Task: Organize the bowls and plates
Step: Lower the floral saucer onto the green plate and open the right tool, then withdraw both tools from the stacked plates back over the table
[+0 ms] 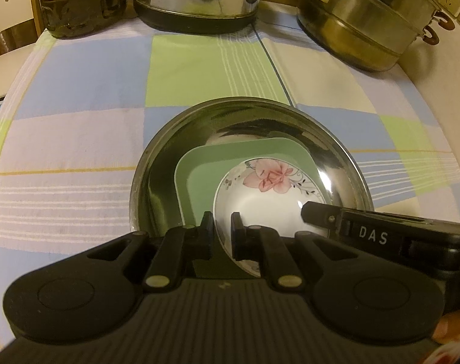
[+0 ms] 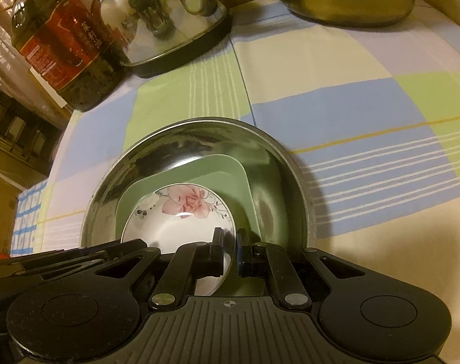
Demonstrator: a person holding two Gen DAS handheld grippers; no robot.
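Left hand-held gripper [image 1: 223, 223] clamps the floral bowl's [image 1: 269, 194] near rim; right hand-held gripper [image 2: 230, 239] clamps its right rim, bowl over green plate [image 1: 218, 157] in steel basin [image 1: 175, 139].

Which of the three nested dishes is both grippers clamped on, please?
The white floral bowl, innermost of the three; the left gripper and right gripper pinch its rim, not the green square plate or steel basin.

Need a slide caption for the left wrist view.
Both claws grip the floral white bowl, nested in a green square plate inside a steel basin.
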